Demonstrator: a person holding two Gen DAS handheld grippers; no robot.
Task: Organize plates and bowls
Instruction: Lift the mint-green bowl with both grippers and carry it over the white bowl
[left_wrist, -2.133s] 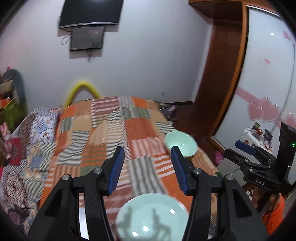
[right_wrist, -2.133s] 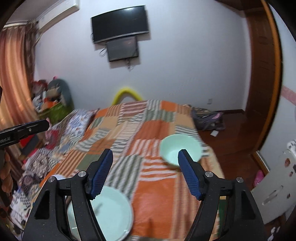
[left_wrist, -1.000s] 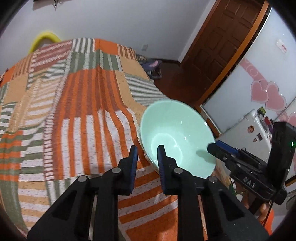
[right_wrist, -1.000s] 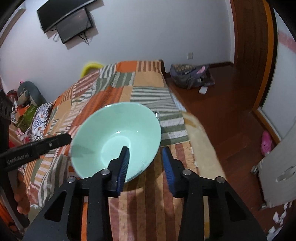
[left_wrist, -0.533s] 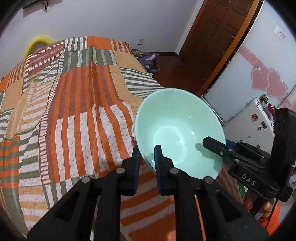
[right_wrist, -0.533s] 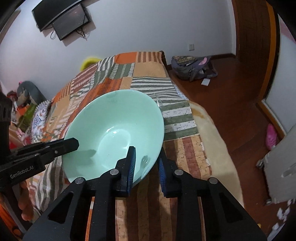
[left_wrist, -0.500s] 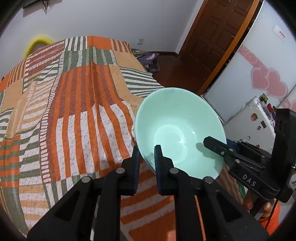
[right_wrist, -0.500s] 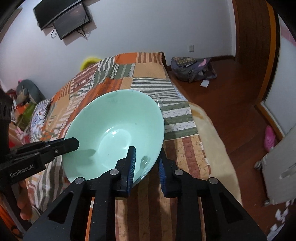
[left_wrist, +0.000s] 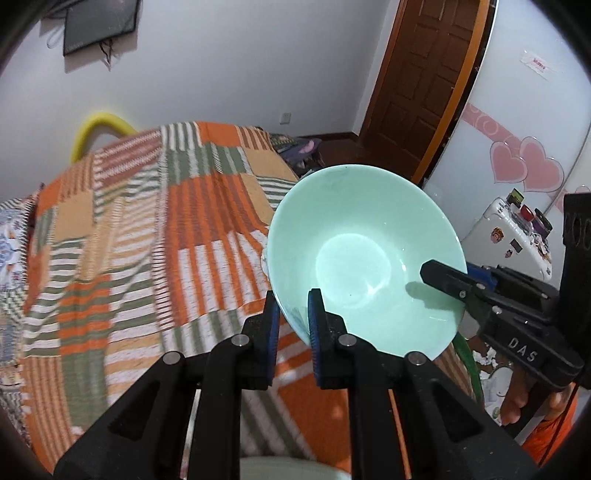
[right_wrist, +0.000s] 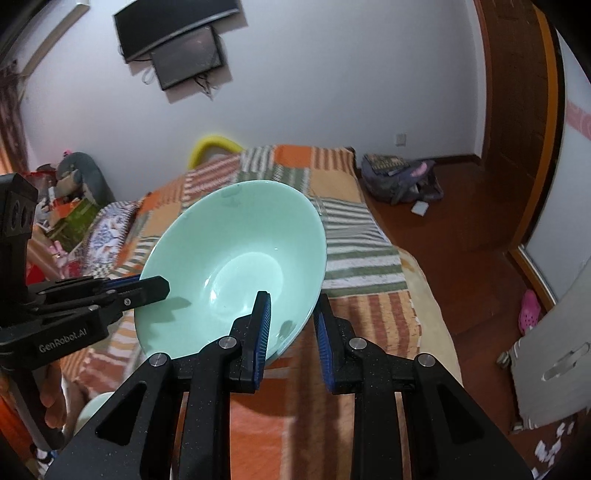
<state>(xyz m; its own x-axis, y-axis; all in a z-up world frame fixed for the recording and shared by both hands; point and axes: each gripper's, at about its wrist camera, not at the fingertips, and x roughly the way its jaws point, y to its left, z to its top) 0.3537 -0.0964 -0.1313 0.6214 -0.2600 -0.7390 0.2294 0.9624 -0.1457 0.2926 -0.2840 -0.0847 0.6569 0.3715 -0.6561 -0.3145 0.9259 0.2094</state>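
Since a sec ago the bowl (left_wrist: 364, 254) has come up off the bed (left_wrist: 147, 236) w/ both tongs, and more wall and door show behind it now. Left tongs (left_wrist: 293, 325) nearly closed, pads pinching the bowl's near-left rim, one pad inside, one outside. Right tongs (right_wrist: 291, 332) likewise clamped on the rim at the bowl's other side: inner pad against the inside wall, outer pad behind the rim, though contact of that outer pad is hard to see. In the left wrist view the right tongs reach in from the right, tip over the inner wall; in the right wrist view the left tongs come in from the left the same way. Bowl is pale green, tilted, mouth facing both cams, held between the two tongs above the striped orange-green blanket near the bed's foot edge. Below the left tongs, at the frame's bottom edge, a blurred pale-green plate (left_wrist: 291, 469) lies on the bed. Right of the right tongs: open wood floor (right_wrist: 461, 236), a backpack (right_wrist: 400, 177) by the wall, bed's side edge running close beside the bowl.
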